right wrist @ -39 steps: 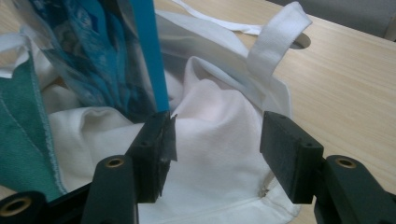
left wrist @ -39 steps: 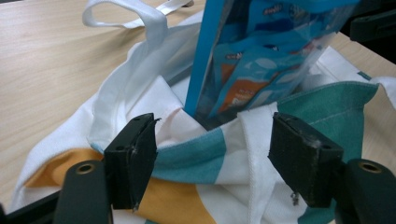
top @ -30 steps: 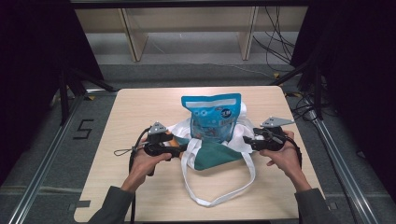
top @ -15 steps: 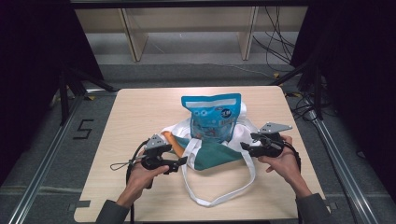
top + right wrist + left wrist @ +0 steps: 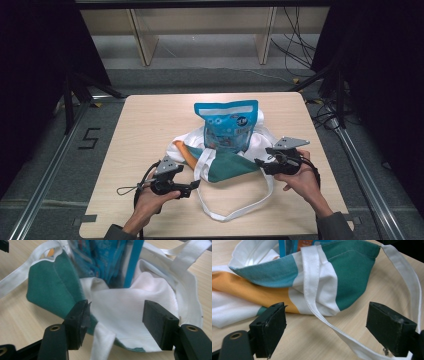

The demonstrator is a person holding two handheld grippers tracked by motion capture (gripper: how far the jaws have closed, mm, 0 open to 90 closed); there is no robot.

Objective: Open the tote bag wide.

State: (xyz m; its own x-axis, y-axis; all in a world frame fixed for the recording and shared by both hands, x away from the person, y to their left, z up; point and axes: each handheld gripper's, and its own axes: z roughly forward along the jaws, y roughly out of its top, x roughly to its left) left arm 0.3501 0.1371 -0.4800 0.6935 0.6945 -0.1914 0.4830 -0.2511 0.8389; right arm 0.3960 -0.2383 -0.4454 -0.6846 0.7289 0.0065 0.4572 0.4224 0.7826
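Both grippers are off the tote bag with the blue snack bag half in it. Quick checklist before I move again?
1. Left gripper free of cloth: ok, jaws open, only the white strap lies between them.
2. Right gripper free: ok, jaws open at the tote bag rim.
3. Blue snack bag seated in the mouth: ok, upper part sticks out.
4. Snack bag fully inside: not ok.
5. Strap loop untangled: ok, flat on the table.
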